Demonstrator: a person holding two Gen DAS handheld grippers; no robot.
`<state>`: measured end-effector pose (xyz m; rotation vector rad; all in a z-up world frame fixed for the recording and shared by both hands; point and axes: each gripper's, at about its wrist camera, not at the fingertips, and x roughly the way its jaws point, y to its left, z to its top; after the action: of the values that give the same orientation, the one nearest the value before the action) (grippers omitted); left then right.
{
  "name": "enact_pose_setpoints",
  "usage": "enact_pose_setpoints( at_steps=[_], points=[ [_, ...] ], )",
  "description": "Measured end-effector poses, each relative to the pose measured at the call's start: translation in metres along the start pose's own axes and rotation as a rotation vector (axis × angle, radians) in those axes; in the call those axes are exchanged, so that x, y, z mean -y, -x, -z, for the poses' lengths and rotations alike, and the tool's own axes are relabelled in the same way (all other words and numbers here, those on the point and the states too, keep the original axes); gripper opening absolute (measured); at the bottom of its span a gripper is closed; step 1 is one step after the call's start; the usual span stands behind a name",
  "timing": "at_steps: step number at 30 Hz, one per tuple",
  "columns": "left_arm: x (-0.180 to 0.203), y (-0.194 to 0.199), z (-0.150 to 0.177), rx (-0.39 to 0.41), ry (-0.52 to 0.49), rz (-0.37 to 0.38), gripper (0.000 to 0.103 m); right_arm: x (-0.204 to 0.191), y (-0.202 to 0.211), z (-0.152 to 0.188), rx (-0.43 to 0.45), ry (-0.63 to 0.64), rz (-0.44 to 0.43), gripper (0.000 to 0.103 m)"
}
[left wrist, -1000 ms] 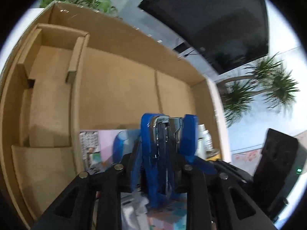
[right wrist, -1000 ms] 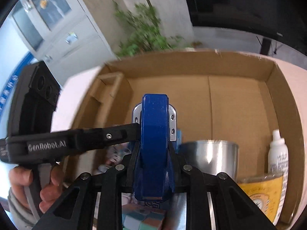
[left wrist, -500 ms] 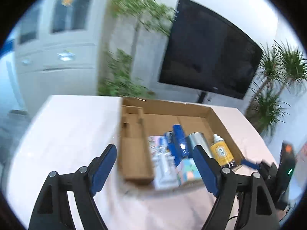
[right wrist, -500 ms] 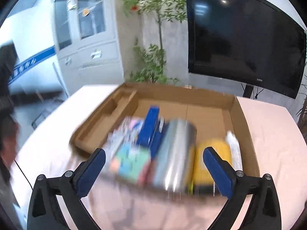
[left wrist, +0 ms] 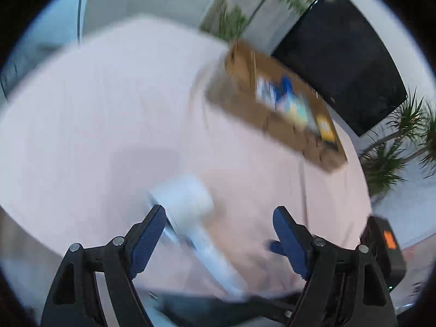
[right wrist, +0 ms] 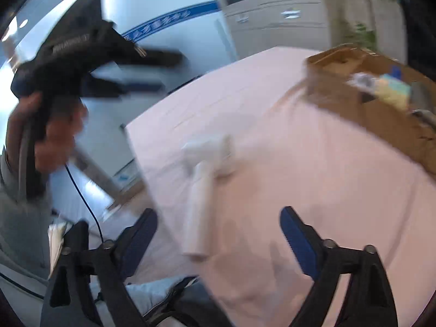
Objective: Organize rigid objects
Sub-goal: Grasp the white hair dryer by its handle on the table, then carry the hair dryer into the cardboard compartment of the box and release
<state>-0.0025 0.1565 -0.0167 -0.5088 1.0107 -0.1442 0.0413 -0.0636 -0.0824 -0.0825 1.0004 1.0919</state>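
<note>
White handheld device (right wrist: 203, 174), seemingly a lint remover, lies on the pink bench (right wrist: 313, 190) at 8 o'clock from the cardboard box (right wrist: 362, 103). Rigid, light, smooth plastic: grasp across the cylindrical handle. Left gripper (left wrist: 219, 224) released; right gripper (right wrist: 218, 226) has been narrowing, holding nothing.

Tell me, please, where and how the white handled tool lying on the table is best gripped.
Probably by its long straight handle, not the bulky head. The white handled tool lies flat on the pink table, so come from above, jaws across the handle.
</note>
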Motion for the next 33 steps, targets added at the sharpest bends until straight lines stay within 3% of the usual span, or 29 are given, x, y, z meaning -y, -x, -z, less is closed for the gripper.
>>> enact_pose_setpoints(
  at_steps=[1,2,3,7,9,12,17,23,27,30,33],
  points=[
    [-0.001,-0.011,0.011,-0.024,0.021,0.039,0.080,-0.006,-0.008,0.003,-0.020,0.014,-0.015,0.057],
    [-0.001,-0.021,0.020,-0.042,0.038,0.067,0.078,-0.012,-0.017,0.006,-0.042,0.027,-0.030,0.041],
    [-0.001,-0.030,0.026,-0.060,0.061,0.084,0.076,-0.017,-0.024,0.006,-0.061,0.036,-0.032,0.034],
    [-0.001,-0.047,0.036,-0.083,0.054,0.006,0.071,-0.022,-0.051,0.011,-0.128,0.011,-0.004,0.031],
    [-0.007,-0.053,0.037,-0.083,0.081,-0.019,0.054,-0.022,-0.055,0.010,-0.126,-0.008,-0.001,0.029],
    [-0.008,-0.060,0.039,-0.088,0.066,-0.055,0.037,-0.022,-0.057,0.005,-0.117,-0.018,0.015,0.029],
    [0.002,-0.056,0.023,-0.048,0.034,-0.052,0.036,-0.012,-0.050,-0.013,-0.077,-0.065,0.026,0.029],
    [0.043,-0.047,-0.047,0.038,-0.108,-0.005,0.036,0.011,-0.019,-0.059,0.064,-0.107,0.086,0.029],
    [0.078,-0.055,-0.130,0.092,-0.241,0.037,0.036,0.045,0.002,-0.121,0.181,-0.130,0.155,0.030],
    [0.093,-0.076,-0.196,0.088,-0.296,0.074,0.035,0.089,0.018,-0.180,0.224,-0.159,0.204,0.030],
    [0.101,-0.110,-0.254,0.028,-0.316,0.109,0.034,0.136,0.019,-0.228,0.237,-0.238,0.205,0.031]
  ],
)
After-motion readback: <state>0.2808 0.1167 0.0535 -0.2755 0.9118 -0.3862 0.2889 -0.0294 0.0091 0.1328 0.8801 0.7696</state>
